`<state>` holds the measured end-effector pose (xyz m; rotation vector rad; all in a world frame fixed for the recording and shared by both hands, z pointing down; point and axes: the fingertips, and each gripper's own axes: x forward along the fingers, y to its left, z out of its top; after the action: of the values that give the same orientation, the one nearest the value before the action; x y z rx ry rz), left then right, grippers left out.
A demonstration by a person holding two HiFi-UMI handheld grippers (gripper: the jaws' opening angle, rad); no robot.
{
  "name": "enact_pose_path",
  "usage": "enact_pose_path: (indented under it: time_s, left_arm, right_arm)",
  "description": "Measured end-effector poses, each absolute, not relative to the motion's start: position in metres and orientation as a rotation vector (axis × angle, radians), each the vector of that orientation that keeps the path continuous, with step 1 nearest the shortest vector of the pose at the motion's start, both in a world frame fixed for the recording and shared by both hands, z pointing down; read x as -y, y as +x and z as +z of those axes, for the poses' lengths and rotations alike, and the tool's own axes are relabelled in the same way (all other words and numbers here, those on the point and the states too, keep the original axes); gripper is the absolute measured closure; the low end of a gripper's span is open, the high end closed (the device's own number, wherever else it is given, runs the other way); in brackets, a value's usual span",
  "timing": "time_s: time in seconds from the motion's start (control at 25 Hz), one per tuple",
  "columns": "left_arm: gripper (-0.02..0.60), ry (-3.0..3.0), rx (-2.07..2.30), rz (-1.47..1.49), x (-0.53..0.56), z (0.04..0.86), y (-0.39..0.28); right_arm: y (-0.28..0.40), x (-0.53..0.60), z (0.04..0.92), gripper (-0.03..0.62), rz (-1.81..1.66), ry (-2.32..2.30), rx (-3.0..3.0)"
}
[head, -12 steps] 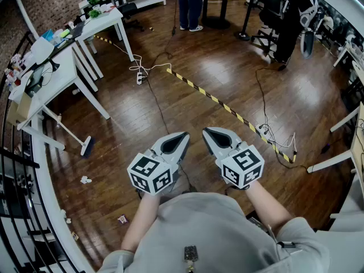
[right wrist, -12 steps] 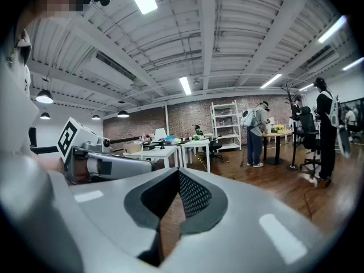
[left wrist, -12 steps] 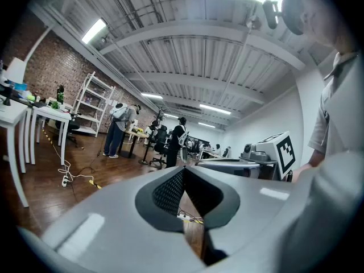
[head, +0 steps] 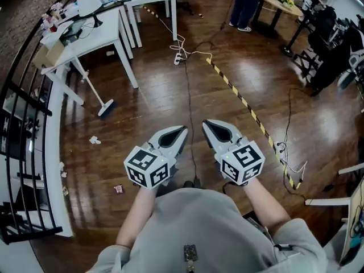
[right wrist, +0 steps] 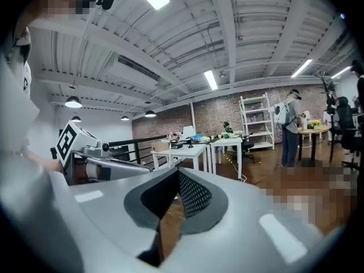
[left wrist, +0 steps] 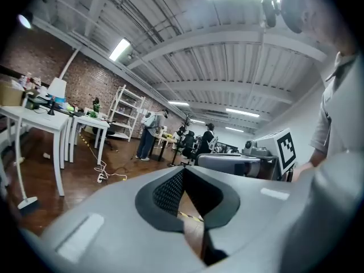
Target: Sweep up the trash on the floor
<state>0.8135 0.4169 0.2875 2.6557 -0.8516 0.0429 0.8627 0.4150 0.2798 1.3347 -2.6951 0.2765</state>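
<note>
Both grippers are held side by side, level, in front of the person's chest. The left gripper (head: 181,131) is shut with nothing between its jaws, and so is the right gripper (head: 208,124). In the left gripper view the left gripper (left wrist: 183,171) shows its pads closed together; in the right gripper view the right gripper (right wrist: 178,173) looks the same. On the wooden floor to the left lie a crumpled white paper (head: 94,140), a small red wrapper (head: 118,189) and smaller scraps (head: 62,166) by the railing. A broom (head: 104,107) leans against a white table (head: 94,41).
A black railing (head: 23,129) runs along the left. A yellow-black tape strip (head: 244,104) and a cable with a power strip (head: 178,58) cross the floor ahead. A person (head: 247,4) stands at the far desks; chairs and tables line the right side.
The head view has swung left: the tables, broom and trash sit further right and nearer in the picture. Both grippers stay shut and side by side.
</note>
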Motion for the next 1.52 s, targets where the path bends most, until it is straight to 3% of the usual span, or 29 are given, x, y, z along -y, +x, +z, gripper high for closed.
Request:
enact_pose_path:
  time_s: [0.84, 1.52]
  left_arm:
    - [0.578, 2.444, 1.371, -0.094, -0.340, 0.275, 0.506]
    - [0.577, 2.368, 1.449, -0.147, -0.208, 0.289, 0.397]
  right_arm:
    - [0.564, -0.312, 0.264, 0.594, 0.181, 0.880, 2.876]
    - [0.469, -0.170, 0.266, 0.594, 0.137, 0.845, 2.866]
